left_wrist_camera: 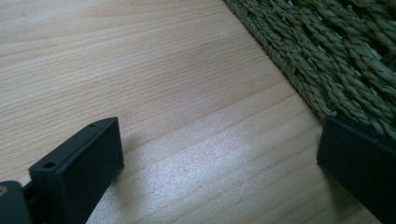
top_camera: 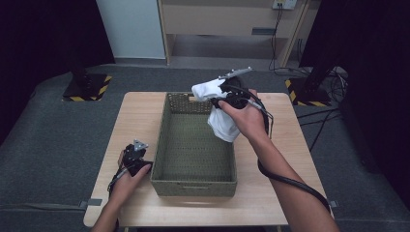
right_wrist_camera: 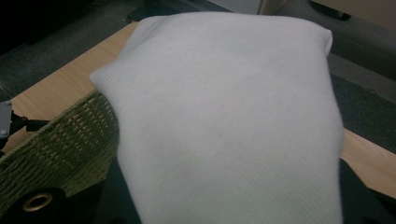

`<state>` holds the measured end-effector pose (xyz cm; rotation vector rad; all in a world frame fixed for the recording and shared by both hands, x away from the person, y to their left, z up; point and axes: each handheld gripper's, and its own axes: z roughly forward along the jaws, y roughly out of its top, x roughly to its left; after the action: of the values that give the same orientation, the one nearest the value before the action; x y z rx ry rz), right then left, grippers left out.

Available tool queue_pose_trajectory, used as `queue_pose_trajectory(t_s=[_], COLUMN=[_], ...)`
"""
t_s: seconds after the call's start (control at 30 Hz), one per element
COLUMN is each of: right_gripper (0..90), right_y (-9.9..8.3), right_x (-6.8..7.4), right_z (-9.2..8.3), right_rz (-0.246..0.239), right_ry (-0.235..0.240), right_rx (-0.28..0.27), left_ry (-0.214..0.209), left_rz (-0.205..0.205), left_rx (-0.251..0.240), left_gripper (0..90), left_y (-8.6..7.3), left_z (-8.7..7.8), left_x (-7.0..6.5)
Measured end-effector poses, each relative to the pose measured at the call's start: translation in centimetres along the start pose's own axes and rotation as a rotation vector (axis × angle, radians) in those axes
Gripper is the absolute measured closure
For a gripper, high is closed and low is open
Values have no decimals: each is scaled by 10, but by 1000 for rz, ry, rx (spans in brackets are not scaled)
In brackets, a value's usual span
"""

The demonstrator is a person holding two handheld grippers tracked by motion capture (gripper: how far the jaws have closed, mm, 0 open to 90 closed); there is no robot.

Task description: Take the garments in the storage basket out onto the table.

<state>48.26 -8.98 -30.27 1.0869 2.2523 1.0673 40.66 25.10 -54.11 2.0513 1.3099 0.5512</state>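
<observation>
A white folded cloth [top_camera: 217,108] hangs in the air over the far right corner of the green woven basket [top_camera: 170,145], with my right gripper [top_camera: 218,93] shut on it. In the right gripper view the cloth [right_wrist_camera: 229,116] drapes between the jaws and hides most of them. My left gripper [top_camera: 137,153] rests on the wooden table [top_camera: 130,121] just left of the basket's near left corner. Its black fingers [left_wrist_camera: 79,163] stand open over bare wood, with the basket wall [left_wrist_camera: 327,60] beside the right one.
The basket [right_wrist_camera: 56,135] takes up the middle of the table and is deep and hollow. Bare wood lies left and right of it. Grey floor surrounds the table, with stand bases [top_camera: 87,87] and cables [top_camera: 309,92] at the back.
</observation>
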Motion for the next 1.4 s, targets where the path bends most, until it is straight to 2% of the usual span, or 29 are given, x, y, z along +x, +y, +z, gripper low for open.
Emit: queue_pose_trajectory(t_s=[0.47,0.97,1.2,1.4], right_gripper=[517,517,517,517], right_y=[-13,-43,-55,-65], right_x=[-15,-48,-66,-76], right_z=[-5,-17,-25,-30], right_rz=[20,68,102,104], right_ry=[-14,-44,-67,-94], right_rx=[2,7,-7,-4], left_ry=[0,-1,-1,0], left_rz=[0,0,-2,-2], left_rx=[0,-1,-2,-1], left_gripper=[0,0,0,0], left_y=[0,0,0,0], left_z=[0,0,0,0], left_x=[0,0,0,0])
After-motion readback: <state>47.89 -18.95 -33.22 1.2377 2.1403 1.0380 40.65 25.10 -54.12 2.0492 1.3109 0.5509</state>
